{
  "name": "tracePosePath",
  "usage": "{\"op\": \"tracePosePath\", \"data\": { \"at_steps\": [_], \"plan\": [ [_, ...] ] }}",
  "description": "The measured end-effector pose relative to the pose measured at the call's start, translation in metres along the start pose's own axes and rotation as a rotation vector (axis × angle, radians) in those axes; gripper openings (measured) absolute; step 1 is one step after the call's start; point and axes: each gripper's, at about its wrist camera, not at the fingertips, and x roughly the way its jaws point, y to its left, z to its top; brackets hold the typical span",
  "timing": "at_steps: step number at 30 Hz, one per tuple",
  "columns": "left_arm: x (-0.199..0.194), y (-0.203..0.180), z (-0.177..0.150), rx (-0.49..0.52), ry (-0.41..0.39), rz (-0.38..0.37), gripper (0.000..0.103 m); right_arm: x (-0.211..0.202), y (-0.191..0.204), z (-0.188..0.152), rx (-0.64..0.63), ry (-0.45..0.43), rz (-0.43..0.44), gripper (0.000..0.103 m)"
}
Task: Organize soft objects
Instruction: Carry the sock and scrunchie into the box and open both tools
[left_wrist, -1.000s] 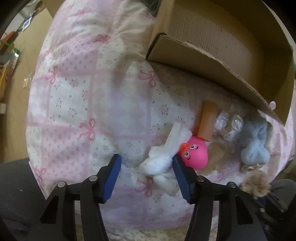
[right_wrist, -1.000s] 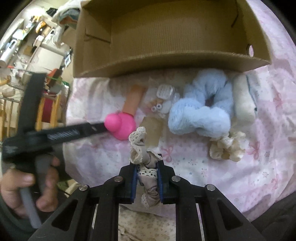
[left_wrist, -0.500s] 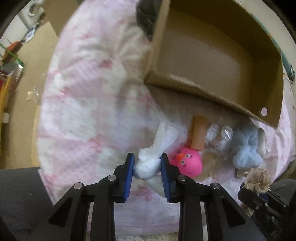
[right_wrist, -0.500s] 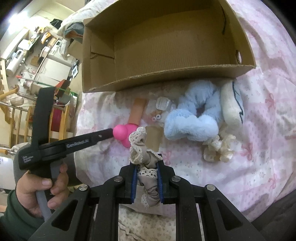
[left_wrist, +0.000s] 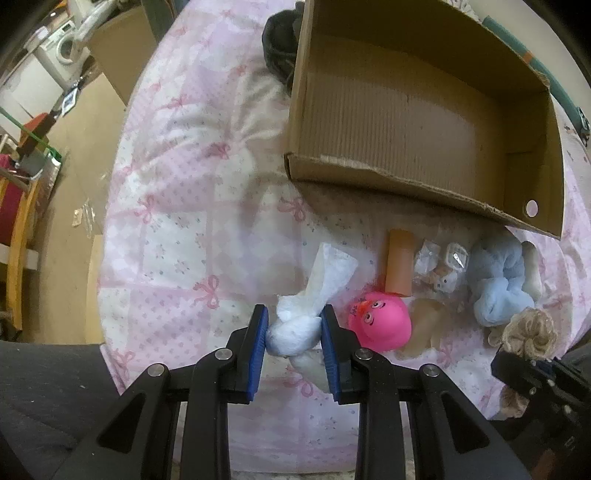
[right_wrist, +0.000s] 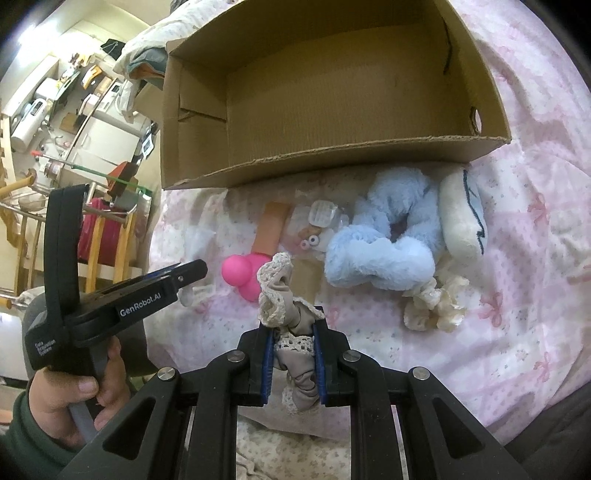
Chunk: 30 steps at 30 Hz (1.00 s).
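My left gripper (left_wrist: 293, 325) is shut on a white knotted cloth (left_wrist: 301, 325) and holds it above the pink quilt (left_wrist: 177, 221). My right gripper (right_wrist: 293, 334) is shut on a beige lace scrunchie (right_wrist: 291, 321), which also shows in the left wrist view (left_wrist: 530, 328). An open cardboard box (right_wrist: 332, 92) lies behind the row of items. On the quilt lie a pink rubber duck (left_wrist: 382, 321), a blue fluffy scrunchie (right_wrist: 384, 243), a cream scrunchie (right_wrist: 436, 302) and a white plush toy (right_wrist: 461, 218).
A tan cylinder (left_wrist: 399, 262) and small clear packets (left_wrist: 443, 266) lie between duck and box. A dark garment (left_wrist: 280, 48) lies at the box's far left corner. The bed edge drops to a cluttered room floor at left (left_wrist: 66, 166).
My left gripper closed on the white cloth and lifted it up and back from the quilt. My right gripper also rose, still holding the beige scrunchie.
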Motion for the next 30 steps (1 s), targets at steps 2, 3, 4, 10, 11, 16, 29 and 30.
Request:
{"op": "tracePosePath", "data": {
  "at_steps": [2, 3, 4, 10, 11, 16, 29, 30],
  "plan": [
    [0.001, 0.000, 0.002, -0.003, -0.015, 0.010, 0.025, -0.003, -0.001, 0.000, 0.004, -0.012, 0.003, 0.020],
    [0.001, 0.002, 0.003, -0.006, -0.017, 0.014, 0.025, -0.004, -0.001, 0.000, 0.007, -0.018, 0.005, 0.020],
    [0.001, 0.003, 0.004, -0.010, -0.016, 0.013, 0.025, -0.005, -0.001, 0.001, 0.010, -0.022, 0.008, 0.020],
    [-0.014, 0.009, 0.005, -0.027, -0.074, 0.024, 0.025, -0.003, -0.001, 0.001, 0.009, -0.028, 0.051, 0.020],
    [-0.021, 0.006, 0.004, -0.028, -0.098, 0.025, 0.025, -0.004, 0.000, 0.002, 0.008, -0.029, 0.059, 0.020],
    [-0.061, 0.009, 0.002, -0.016, -0.232, 0.034, 0.025, -0.020, 0.002, 0.004, 0.012, -0.079, 0.122, 0.020],
    [-0.129, -0.007, 0.048, 0.055, -0.455, -0.013, 0.025, -0.115, -0.005, 0.049, -0.010, -0.394, 0.296, 0.020],
    [-0.128, -0.010, 0.052, 0.063, -0.458, -0.015, 0.025, -0.116, -0.008, 0.054, -0.010, -0.401, 0.291, 0.020]
  ]
}}
